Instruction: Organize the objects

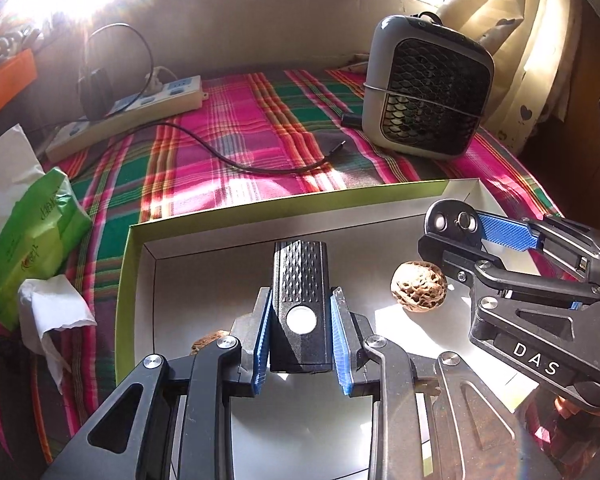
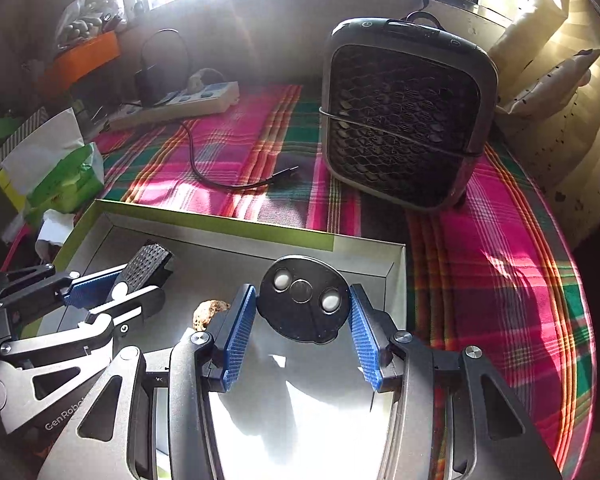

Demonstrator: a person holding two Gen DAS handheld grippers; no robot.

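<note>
White "DAS" lettering on right gripper (image 1: 460, 240)

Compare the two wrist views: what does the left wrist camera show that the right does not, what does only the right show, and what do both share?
Only the left wrist view shows the white button on the black bike light and a second walnut. Only the right wrist view shows the round black disc face-on between blue pads. Both share the box, walnut, heater and power strip.
</note>
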